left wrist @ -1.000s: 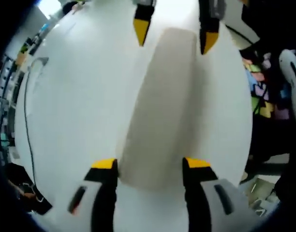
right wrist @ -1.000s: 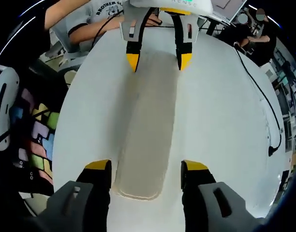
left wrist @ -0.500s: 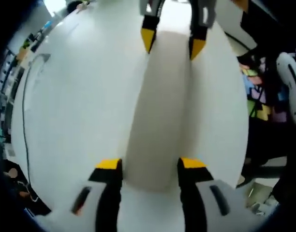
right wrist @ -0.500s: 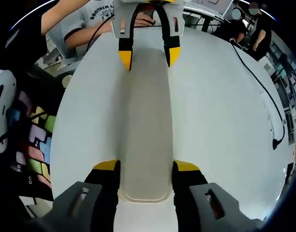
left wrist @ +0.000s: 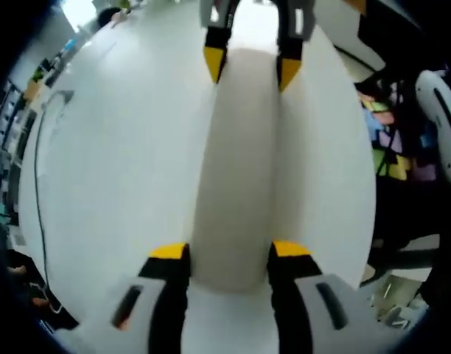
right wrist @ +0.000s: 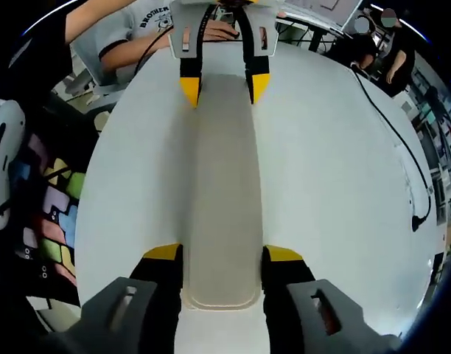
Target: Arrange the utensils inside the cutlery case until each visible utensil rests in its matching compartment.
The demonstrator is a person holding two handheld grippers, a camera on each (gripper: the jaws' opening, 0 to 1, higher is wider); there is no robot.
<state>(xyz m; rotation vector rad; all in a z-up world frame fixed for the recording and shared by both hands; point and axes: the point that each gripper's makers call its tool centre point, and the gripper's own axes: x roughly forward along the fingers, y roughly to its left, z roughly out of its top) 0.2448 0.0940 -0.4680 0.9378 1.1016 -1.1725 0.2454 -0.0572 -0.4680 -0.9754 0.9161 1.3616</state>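
Note:
A long pale beige cutlery case (left wrist: 240, 162) lies closed on the white table (left wrist: 115, 162), its contents hidden. My left gripper (left wrist: 228, 251) holds its near end in the left gripper view, both yellow-tipped jaws pressed against its sides. At the far end, my right gripper (left wrist: 249, 66) clamps the case too. In the right gripper view the same case (right wrist: 222, 184) runs away from my right gripper (right wrist: 222, 254), which is shut on its near end, to my left gripper (right wrist: 224, 87), shut on the far end.
A thin black cable (left wrist: 37, 155) lies along the table's edge, the same cable (right wrist: 402, 147) as in the right gripper view. Coloured floor tiles (right wrist: 52, 206) lie beside the table. A person in a white shirt (right wrist: 130, 33) sits beyond the far edge.
Both grippers have narrowed their jaws from wide apart to touching the case's sides. The views have shifted slightly along the case.

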